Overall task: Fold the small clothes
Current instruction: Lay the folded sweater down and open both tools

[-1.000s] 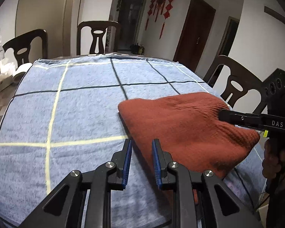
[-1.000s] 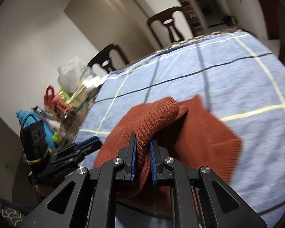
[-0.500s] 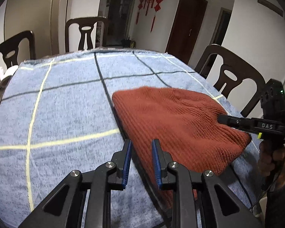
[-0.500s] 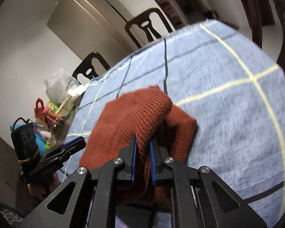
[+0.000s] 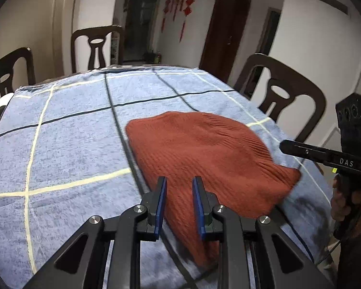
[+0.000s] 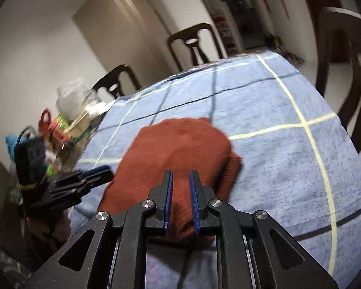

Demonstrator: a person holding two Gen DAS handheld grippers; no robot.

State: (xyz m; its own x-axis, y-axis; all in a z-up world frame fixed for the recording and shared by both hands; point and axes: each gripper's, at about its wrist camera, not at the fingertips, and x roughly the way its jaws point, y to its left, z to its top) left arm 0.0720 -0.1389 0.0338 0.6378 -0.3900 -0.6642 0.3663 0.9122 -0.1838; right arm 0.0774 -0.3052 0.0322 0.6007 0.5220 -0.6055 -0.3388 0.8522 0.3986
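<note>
A rust-red knitted garment lies folded over on the blue checked cloth that covers the table. It also shows in the right wrist view. My left gripper is open and empty, its fingertips just over the garment's near edge. My right gripper is open and empty, held above the garment's near end. The right gripper also shows in the left wrist view, just off the garment's right side. The left gripper also shows in the right wrist view, beside the garment's left edge.
Dark wooden chairs stand around the table. Clutter of bags and bottles sits at the table's left end. The table's right edge drops off close to the garment.
My right gripper has let go of the garment's ribbed edge and opened. The lifted fold now lies flat. My left gripper has moved right, over the garment's near edge.
</note>
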